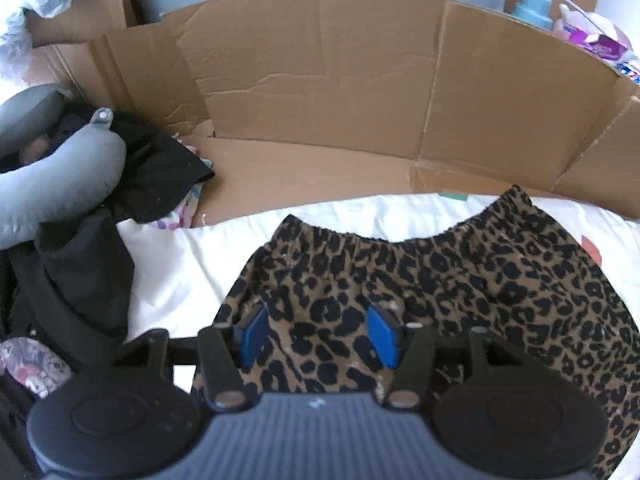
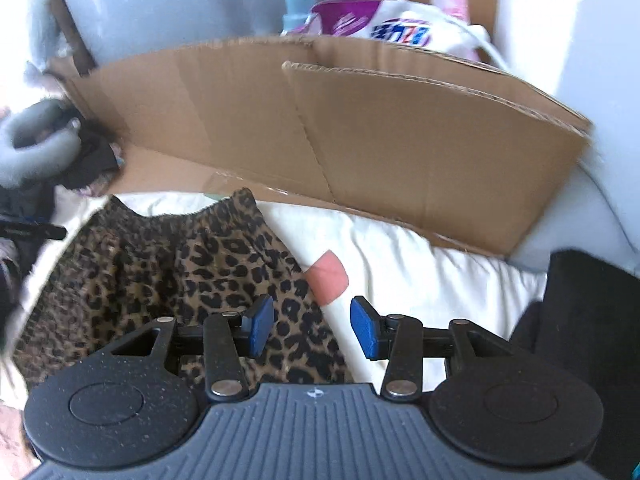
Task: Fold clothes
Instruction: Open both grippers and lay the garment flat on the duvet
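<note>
**A:** Take your left wrist view first. What do you have under the tongs?

**B:** Your left gripper hangs over the leopard-print garment, blue pads standing apart with nothing pinched between them, only the print showing in the gap. The garment lies spread on the white bedding, its gathered waistband along the far edge, close to the cardboard sheet.

**A:** And room at the sides?

**B:** To your left, a strip of bare bedding runs between the garment's edge and a heap of black clothing with a grey neck pillow on top. The cardboard stands up as a wall along the far side and bends round at the right.

**A:** Now your right wrist view.

**B:** Your right gripper also stands with its jaws parted and empty. It straddles the garment's right edge: the left pad is over the print, the right pad over bare bedding. A pink patch on the bedding lies just beside that edge, ahead of the pads.

**A:** Open ground there?

**B:** White bedding stretches rightward from the edge to a dark mass at the frame's right. The cardboard's corner ends beyond it. This view is somewhat blurred, so finer folds along the edge are unclear.
</note>
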`<state>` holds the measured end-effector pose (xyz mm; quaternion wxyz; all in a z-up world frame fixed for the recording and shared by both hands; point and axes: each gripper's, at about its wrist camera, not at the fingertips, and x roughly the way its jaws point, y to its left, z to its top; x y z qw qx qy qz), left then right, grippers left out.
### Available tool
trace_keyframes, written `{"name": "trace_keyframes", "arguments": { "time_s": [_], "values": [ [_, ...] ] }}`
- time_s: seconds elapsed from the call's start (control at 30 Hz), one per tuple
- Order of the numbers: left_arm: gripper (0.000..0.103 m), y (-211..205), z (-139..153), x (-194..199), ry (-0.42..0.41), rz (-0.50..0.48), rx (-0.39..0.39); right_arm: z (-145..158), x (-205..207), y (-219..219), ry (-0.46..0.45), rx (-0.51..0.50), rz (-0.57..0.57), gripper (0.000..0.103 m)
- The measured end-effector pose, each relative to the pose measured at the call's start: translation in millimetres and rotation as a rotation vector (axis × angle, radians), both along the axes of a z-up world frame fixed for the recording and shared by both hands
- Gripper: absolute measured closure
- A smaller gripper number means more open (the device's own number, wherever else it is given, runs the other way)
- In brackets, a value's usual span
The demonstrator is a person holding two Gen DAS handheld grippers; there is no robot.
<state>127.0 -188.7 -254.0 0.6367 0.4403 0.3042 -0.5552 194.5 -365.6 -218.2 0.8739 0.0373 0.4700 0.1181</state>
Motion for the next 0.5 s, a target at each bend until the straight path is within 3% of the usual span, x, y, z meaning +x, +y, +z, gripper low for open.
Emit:
{"name": "trace_keyframes", "arguments": {
  "time_s": [0.2,0.5],
  "values": [
    [0.045,30.6,17.8,-15.9,-0.038,-0.013,-0.027,9.8,-37.3,-22.7,-0.045,0.055,-0.063,0.054],
    [0.044,72.5,19.9,-36.7,-0.043,-0.018,0.034,-8.8,-88.8,-50.1,-0.019,0.102,-0.187,0.054]
  ]
}}
